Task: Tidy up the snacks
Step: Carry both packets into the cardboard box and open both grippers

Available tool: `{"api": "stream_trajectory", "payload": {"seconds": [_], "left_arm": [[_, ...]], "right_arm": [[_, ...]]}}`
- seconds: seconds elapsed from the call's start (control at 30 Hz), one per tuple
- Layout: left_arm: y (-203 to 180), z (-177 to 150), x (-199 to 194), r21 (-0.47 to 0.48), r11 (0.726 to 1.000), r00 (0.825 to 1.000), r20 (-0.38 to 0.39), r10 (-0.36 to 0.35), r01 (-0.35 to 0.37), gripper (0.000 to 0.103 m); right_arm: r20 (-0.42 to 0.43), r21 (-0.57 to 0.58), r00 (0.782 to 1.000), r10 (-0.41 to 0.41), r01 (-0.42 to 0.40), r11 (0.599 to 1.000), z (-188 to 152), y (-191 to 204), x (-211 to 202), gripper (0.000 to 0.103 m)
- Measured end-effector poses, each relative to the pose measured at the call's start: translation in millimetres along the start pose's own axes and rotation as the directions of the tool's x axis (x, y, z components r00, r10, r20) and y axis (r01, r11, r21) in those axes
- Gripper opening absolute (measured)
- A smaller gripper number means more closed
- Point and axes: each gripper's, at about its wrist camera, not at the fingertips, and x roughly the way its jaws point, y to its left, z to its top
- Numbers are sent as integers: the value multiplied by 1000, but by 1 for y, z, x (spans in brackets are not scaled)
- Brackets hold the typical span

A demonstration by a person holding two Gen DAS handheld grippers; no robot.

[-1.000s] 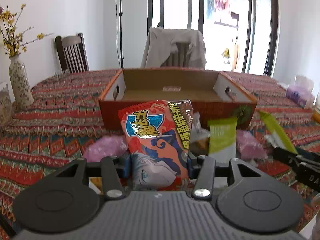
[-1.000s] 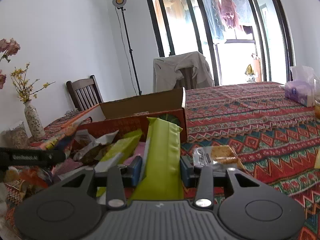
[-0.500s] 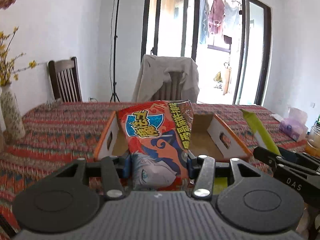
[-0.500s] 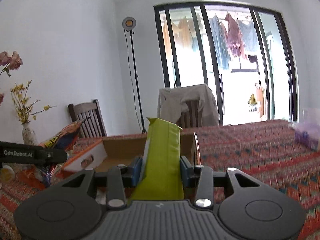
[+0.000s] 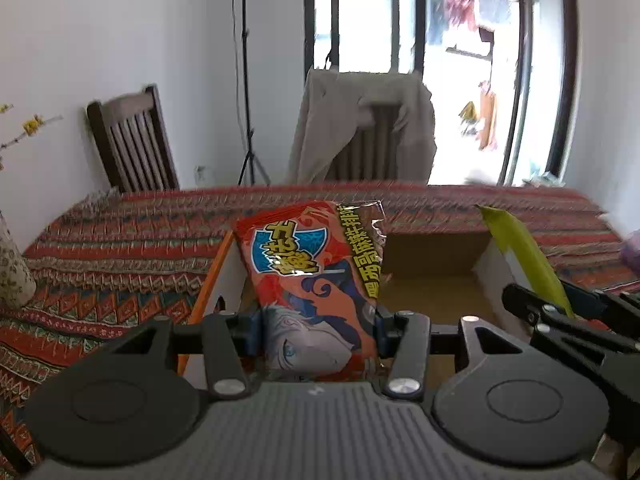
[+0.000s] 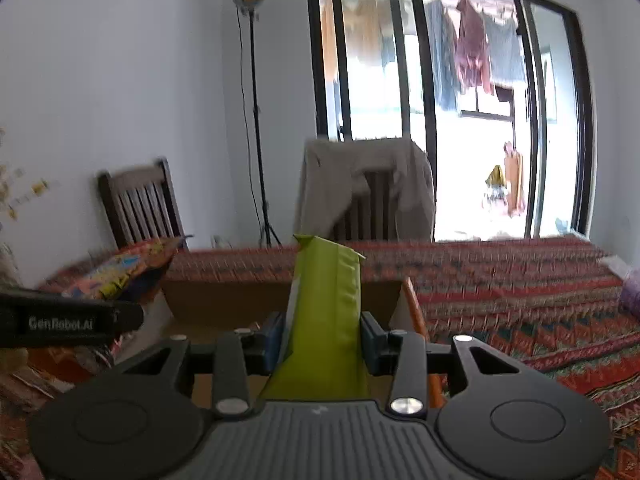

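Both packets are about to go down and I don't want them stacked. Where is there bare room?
The cardboard box floor shows bare between the red snack packet in the left tool and the box's right wall. The patterned tablecloth right of the box is bare too. It is crowded near the box's right wall, where the right tool holds the green packet.

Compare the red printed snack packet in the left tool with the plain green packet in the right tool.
The red printed snack packet carries cartoon art and yellow lettering; the plain green packet shows neither. The red packet spans a wider gap between its tool's pads than the green one does. Both stand upright, clamped in a tool, over the open cardboard box.
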Motion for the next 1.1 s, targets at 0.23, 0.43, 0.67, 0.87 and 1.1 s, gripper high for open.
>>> {"api": "stream_trajectory", "payload": {"seconds": [0.23,0.43,0.67,0.87,1.1], "left_arm": [[-2,-10,51,55,997,991,-119,62,-55,52],[0,-15,42,57,997,996,-70,62,-58,94],[7,-12,9,18,1000,1000,-11,-5,6,103],[11,-19,-29,9,999,998,46,-34,33,103],[20,-38,-80,-7,996,988,125,-87,89,103]], "right_arm": [[-120,-23,992,-36,34,999,-15,0,44,40],[-124,-32,992,-21,17,999,-20,1,37,68],[-73,-5,997,8,-8,1000,-18,-6,4,103],[-27,-13,999,26,-26,1000,-22,-9,-32,103],[23,-28,999,44,-44,999,-31,-12,-79,103]]}}
